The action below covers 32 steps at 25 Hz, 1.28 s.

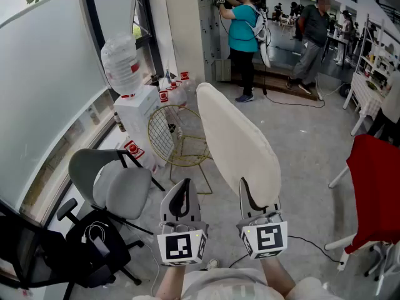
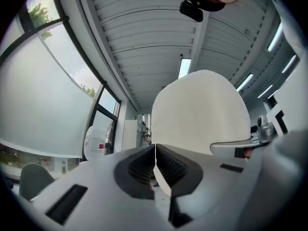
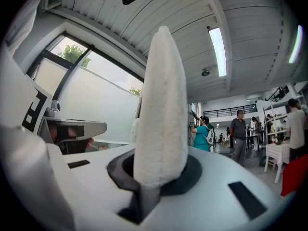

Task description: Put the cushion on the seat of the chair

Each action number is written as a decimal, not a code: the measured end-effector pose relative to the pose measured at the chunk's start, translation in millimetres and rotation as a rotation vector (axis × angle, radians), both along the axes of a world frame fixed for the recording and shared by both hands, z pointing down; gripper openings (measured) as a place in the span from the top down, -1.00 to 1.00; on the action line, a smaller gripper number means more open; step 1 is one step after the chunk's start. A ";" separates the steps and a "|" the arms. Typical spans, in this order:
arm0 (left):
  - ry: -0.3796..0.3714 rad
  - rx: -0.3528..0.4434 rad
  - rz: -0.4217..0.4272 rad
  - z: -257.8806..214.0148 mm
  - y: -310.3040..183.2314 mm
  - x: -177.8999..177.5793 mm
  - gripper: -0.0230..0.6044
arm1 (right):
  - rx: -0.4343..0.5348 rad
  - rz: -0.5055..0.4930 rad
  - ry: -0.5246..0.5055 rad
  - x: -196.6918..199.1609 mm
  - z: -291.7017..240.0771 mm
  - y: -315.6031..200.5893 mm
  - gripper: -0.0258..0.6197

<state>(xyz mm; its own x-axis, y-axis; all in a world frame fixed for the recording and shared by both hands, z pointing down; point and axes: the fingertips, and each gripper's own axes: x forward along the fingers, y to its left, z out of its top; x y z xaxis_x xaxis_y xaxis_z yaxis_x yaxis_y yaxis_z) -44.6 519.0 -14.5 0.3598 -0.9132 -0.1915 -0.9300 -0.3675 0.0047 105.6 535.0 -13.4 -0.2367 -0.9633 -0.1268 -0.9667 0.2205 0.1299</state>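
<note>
Cushion (image 1: 234, 145) stands on edge, rising just ahead of the right gripper (image 1: 258, 199), which pinches its near rim; looks soft, light and apt to flop, so hold the rim firmly; left gripper (image 1: 181, 192) alongside, pressed together, empty.

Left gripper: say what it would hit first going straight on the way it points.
Probably the cream cushion, held in the right gripper: its edge stands close beside where the left gripper points. Missing that, the way looks free as far as shown; depth is unclear.
</note>
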 end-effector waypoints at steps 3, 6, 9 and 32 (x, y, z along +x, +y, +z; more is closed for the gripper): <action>0.003 -0.003 -0.009 0.9 -6.0 -6.1 0.88 | 0.004 -0.003 0.002 -4.6 3.2 -8.4 0.76; -0.001 0.000 -0.015 2.9 -9.2 -11.1 0.88 | 0.007 -0.008 0.007 -10.6 0.5 -12.0 0.76; 0.011 -0.001 -0.018 2.9 -11.5 -16.7 0.88 | 0.008 -0.011 0.016 -17.1 0.8 -14.0 0.76; 0.104 -0.025 -0.018 13.3 -62.8 -92.8 0.88 | 0.014 0.011 0.020 -68.1 2.0 -52.2 0.76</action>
<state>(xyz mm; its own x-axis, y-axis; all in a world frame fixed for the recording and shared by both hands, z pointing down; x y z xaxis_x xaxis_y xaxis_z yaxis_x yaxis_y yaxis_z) -137.4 456.2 -1.1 0.3225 -0.9243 -0.2042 -0.9305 -0.3492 0.1109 37.5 482.8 -11.4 -0.2291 -0.9639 -0.1356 -0.9661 0.2082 0.1526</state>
